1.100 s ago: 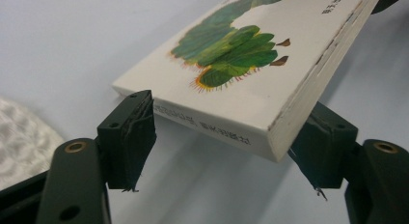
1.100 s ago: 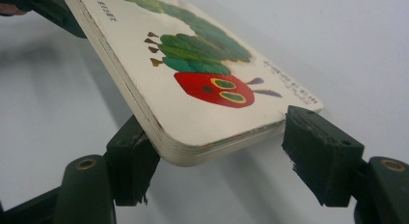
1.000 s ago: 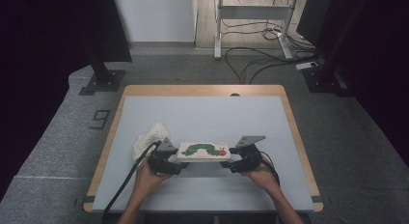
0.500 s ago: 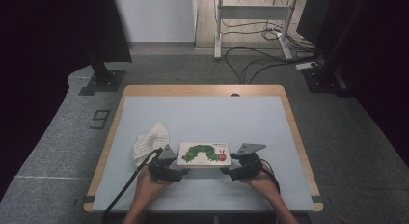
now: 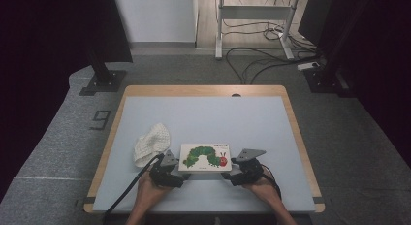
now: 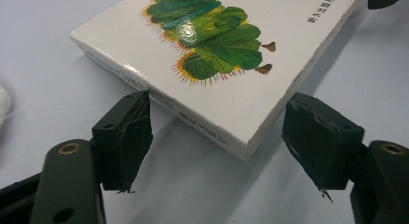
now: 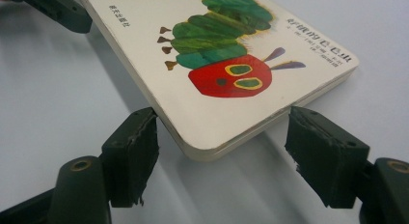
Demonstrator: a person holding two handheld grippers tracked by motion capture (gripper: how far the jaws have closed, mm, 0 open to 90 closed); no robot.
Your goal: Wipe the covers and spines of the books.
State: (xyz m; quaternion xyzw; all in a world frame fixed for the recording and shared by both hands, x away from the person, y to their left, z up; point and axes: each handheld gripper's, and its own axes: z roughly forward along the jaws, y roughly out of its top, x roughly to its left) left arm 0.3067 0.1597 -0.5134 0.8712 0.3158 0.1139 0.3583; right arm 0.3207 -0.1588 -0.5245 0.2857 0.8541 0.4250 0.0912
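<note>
Two black grippers, left (image 5: 170, 168) and right (image 5: 236, 169), straddled the near corners of a thick white caterpillar board book (image 5: 205, 157) lying flat on the pale blue table (image 5: 203, 118), jaws parted, gripping nothing. Stiff, light and glossy, it probably suited edge grips. Beyond lay a crumpled white knitted cloth (image 5: 151, 142).

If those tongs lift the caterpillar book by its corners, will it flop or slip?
The book looks thick and board-like, so it would probably stay stiff. Its cover shines, so the corners might slip. Lying flat on the table, it should slide, not tip.
</note>
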